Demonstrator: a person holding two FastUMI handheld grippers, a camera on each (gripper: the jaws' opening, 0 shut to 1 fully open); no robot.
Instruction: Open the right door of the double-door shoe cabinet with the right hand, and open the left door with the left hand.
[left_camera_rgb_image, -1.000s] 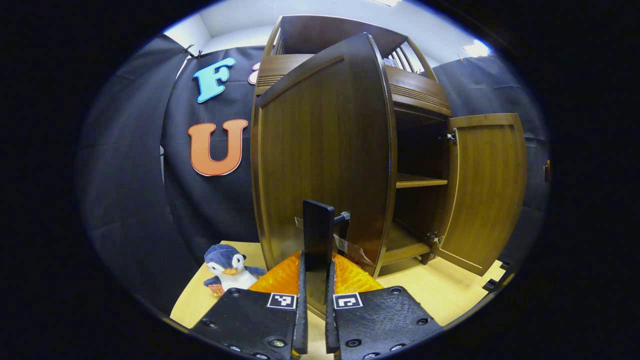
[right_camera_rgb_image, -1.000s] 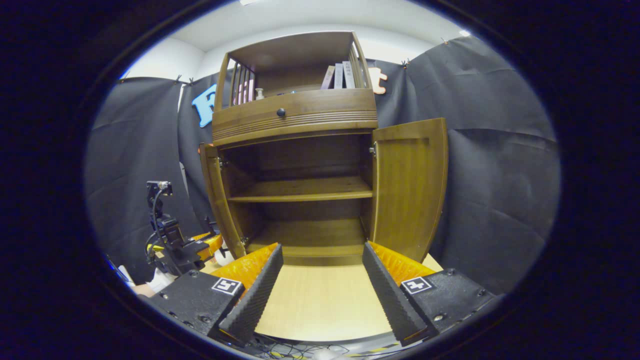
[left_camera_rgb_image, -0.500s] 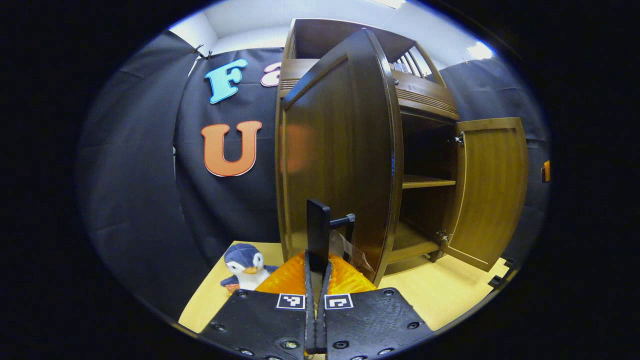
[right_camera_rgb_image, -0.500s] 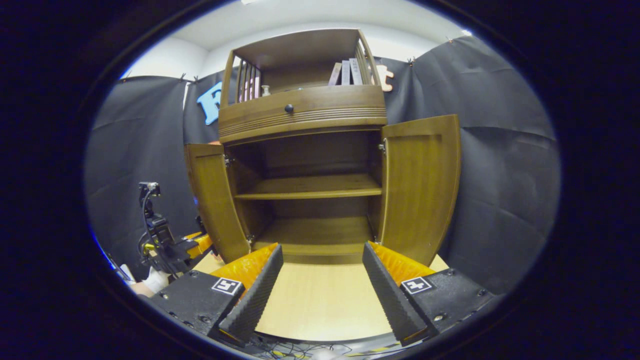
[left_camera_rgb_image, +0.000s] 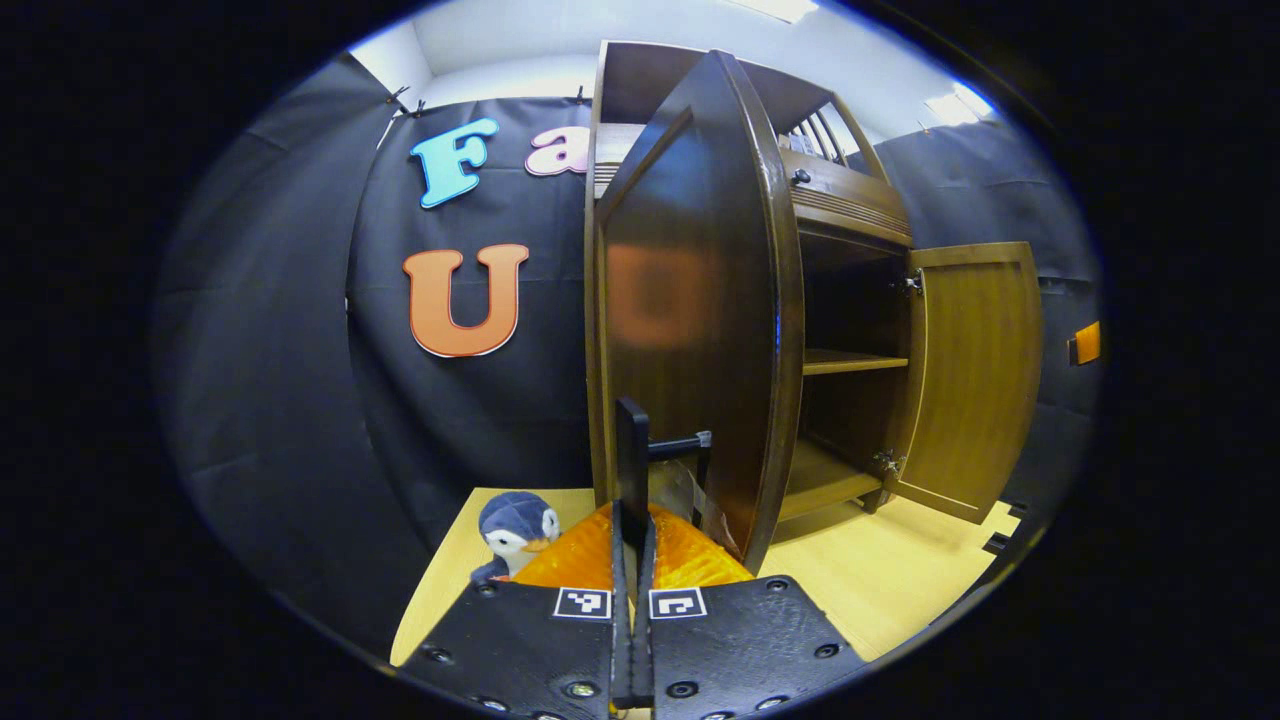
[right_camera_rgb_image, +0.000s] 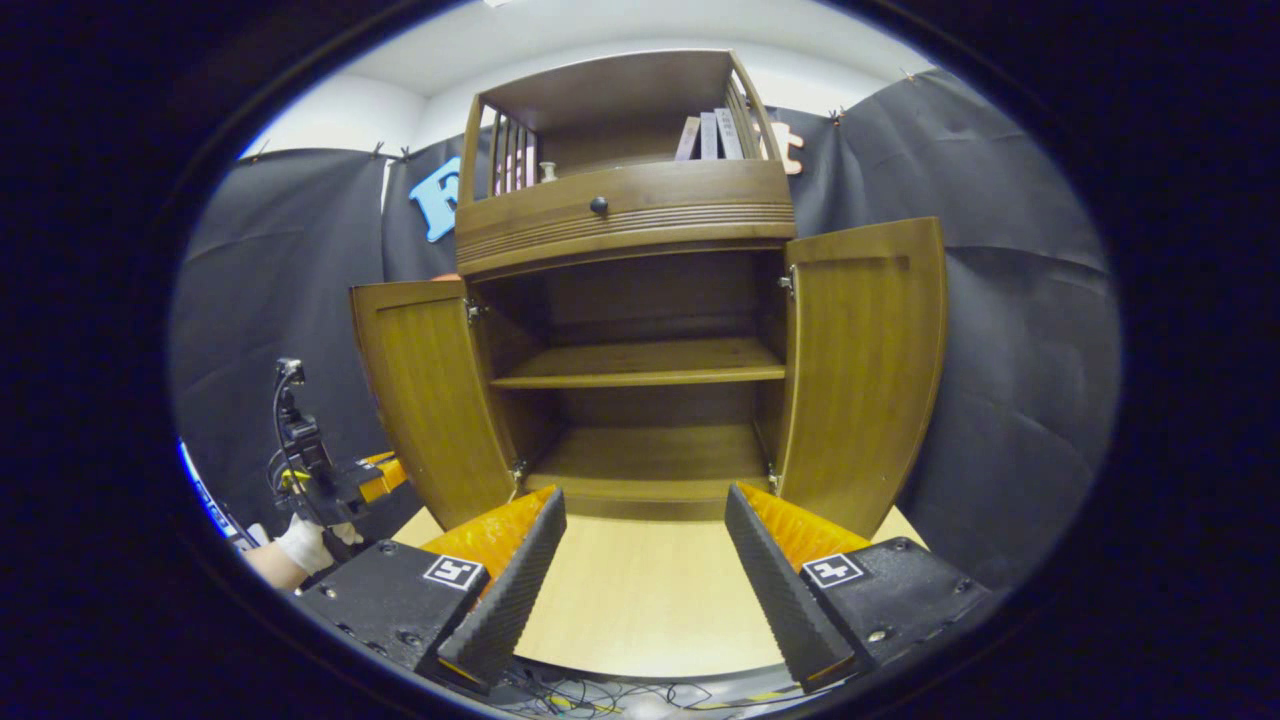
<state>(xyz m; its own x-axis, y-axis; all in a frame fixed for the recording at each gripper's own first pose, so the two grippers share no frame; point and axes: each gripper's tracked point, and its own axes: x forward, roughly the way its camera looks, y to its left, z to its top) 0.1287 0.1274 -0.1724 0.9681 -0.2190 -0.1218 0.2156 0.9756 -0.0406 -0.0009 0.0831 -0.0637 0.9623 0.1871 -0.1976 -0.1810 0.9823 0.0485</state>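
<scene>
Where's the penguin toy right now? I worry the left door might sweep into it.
In the left gripper view, the penguin toy sits on the table low left, beside the left door.

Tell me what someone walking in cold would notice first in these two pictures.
The wooden shoe cabinet stands with both doors swung open, its two inner shelves bare. In the left gripper view, the left gripper is pinched on the dark handle of the left door, with a plush penguin on the table just beside it. In the right gripper view, the right gripper hangs open before the cabinet, holding nothing.
</scene>
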